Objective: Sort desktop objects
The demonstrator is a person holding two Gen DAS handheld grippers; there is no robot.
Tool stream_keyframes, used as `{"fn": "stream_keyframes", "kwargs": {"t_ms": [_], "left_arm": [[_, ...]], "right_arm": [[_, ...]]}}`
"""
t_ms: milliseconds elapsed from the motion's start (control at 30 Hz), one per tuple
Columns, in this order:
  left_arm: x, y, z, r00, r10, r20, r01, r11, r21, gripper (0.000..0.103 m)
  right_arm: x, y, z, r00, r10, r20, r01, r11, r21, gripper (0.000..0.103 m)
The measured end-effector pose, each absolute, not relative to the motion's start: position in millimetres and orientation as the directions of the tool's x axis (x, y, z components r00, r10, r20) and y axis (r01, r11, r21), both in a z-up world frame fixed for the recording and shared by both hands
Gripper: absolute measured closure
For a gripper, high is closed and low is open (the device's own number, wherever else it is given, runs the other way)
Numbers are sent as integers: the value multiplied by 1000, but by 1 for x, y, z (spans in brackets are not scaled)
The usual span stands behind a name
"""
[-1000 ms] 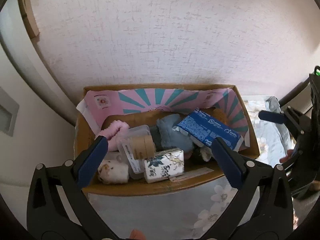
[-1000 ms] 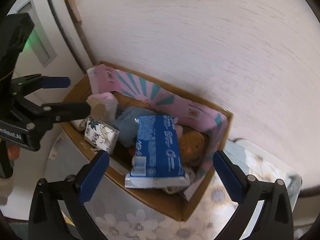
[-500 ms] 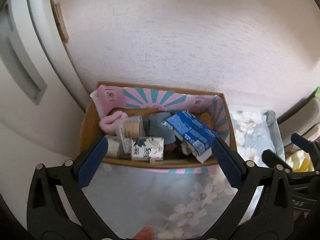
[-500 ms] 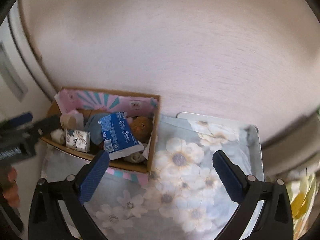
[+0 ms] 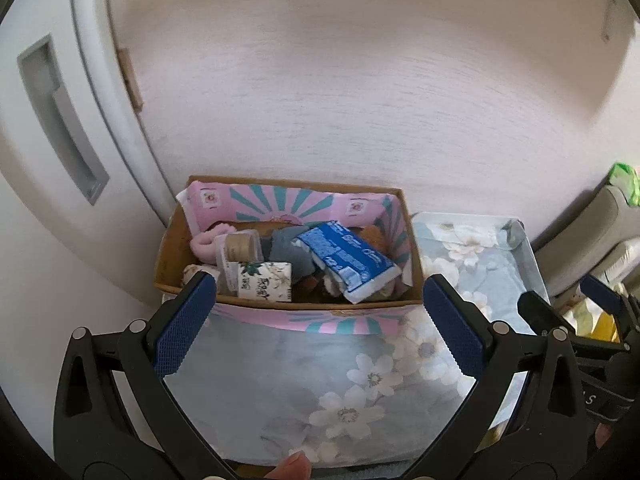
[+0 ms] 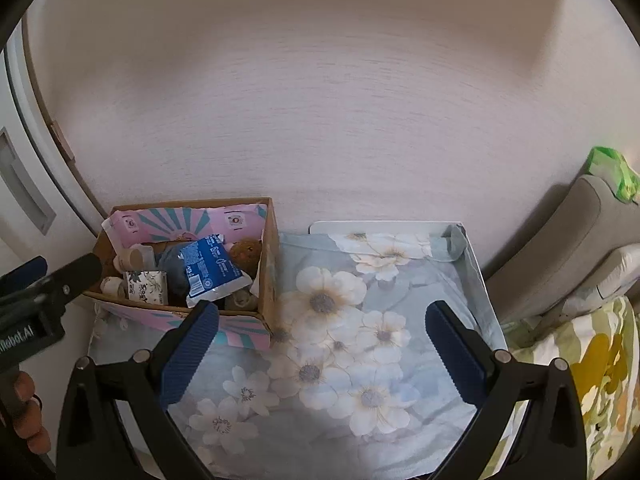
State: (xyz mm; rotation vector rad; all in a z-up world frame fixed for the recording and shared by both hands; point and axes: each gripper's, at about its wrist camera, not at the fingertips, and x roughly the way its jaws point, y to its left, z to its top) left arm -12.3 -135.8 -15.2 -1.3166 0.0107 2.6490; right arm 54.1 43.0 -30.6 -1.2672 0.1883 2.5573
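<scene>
Your left gripper hangs wide open and empty, in line with the brown cardboard box at the far left of the floral cloth-covered table. The blue tissue pack lies on top, its long axis running from far left to near right. Your right gripper, also open and empty, faces bare cloth, so your left is nearer. The box's near wall stands between.

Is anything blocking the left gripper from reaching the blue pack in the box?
Nothing visible. The open left gripper faces the box; the blue pack lies on top, above the front wall.
</scene>
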Motion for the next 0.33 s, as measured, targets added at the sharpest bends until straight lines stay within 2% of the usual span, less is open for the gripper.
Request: {"fn": "stream_keyframes", "kwargs": {"t_ms": [333], "left_arm": [[-3, -115, -6, -628, 145, -765, -180, -983, -39, 0]], "right_arm": [[63, 51, -23, -599, 192, -777, -312, -950, 6, 1]]}}
